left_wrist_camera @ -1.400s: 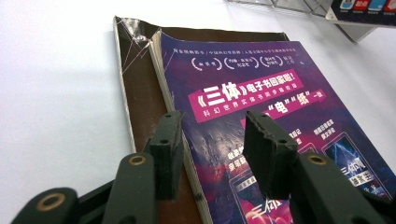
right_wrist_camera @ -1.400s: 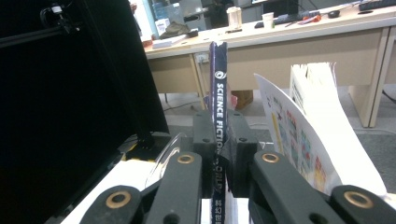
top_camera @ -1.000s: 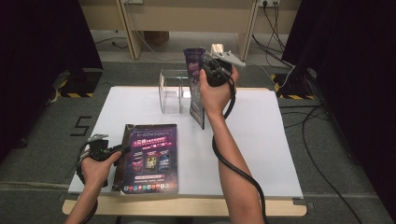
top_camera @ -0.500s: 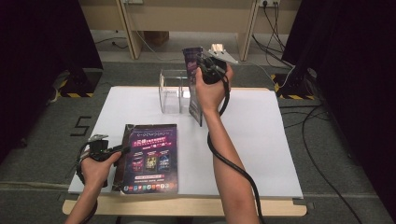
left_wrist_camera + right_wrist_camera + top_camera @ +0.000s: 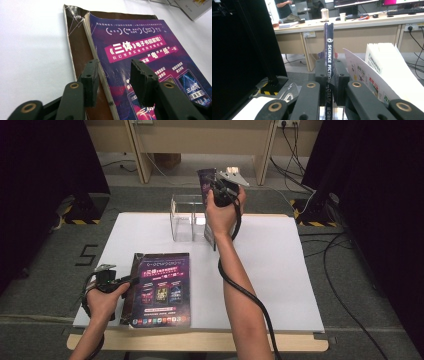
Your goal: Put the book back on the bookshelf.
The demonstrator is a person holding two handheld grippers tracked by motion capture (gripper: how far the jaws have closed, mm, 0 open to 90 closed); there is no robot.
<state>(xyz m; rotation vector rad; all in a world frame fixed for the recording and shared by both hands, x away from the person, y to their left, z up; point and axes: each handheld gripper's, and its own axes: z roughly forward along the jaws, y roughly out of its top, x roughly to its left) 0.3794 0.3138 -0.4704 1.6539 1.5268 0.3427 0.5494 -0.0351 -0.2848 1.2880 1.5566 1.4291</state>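
Right claw (image 5: 216, 187) pinches a thin magazine (image 5: 328, 53) by its spine, its black jaws pressed against both sides; the magazine stands upright on edge between them, the words "SCIENCE FICTION" running down the spine. Just below and to the left of this claw, as the high view shows it, sits a clear plastic holder (image 5: 182, 217) on the white tabletop (image 5: 280, 270), and the magazine's lower edge hangs at the holder's right end. In the right gripper view a second booklet with pale pages (image 5: 384, 67) fans open just right of the claw.

Left claw (image 5: 113, 75) rests spread over the near left edge of a purple-covered magazine (image 5: 160, 290) lying flat on the tabletop; one jaw sits above its brown spine side, the other above the cover.
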